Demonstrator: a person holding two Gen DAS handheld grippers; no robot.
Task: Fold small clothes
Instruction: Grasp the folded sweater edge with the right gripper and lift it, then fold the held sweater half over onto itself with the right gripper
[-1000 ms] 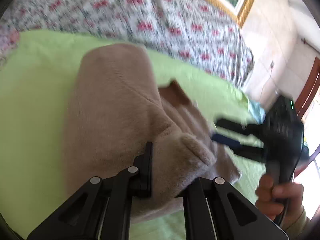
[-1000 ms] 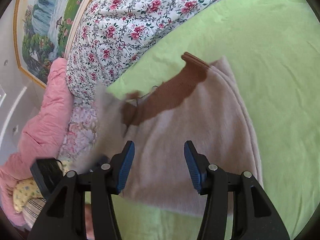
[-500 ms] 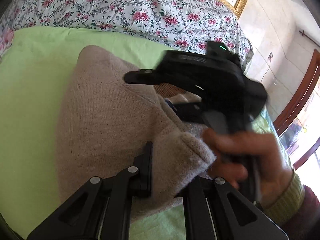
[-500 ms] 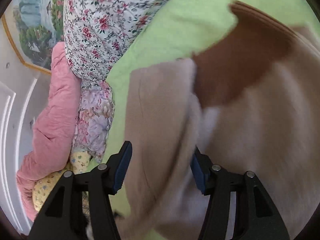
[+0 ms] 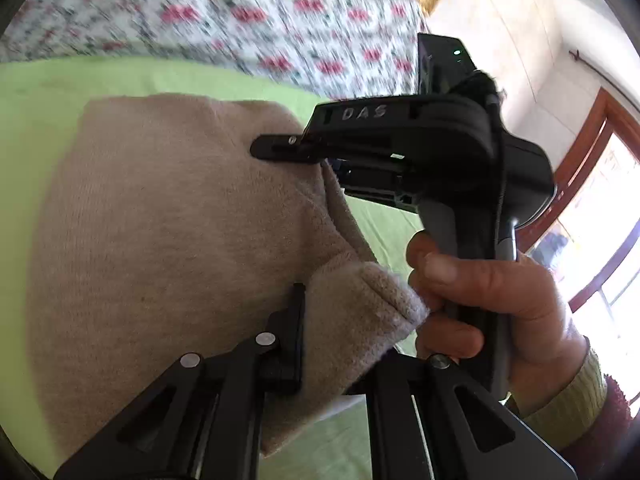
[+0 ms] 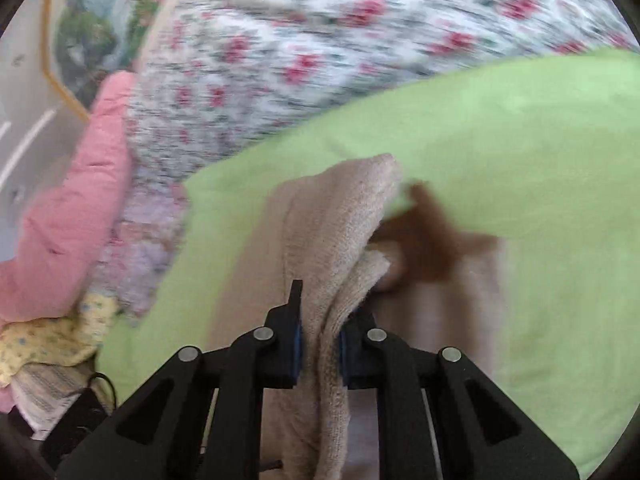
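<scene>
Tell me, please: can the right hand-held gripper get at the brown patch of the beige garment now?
Probably not yet. The right hand-held gripper has just closed on a fold of the beige garment, so it is occupied. The brown patch lies uncovered ahead.

Beige garment [image 5: 168, 216] with a brown patch [image 6: 432, 240] — lime-green sheet [image 6: 520, 140], pink-flowered white quilt [image 6: 320, 40].

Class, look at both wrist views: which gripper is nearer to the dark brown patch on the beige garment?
Right. The right gripper clamps a fold of the beige garment just beside the dark brown patch. The left gripper holds another edge, with no patch in its view.
</scene>
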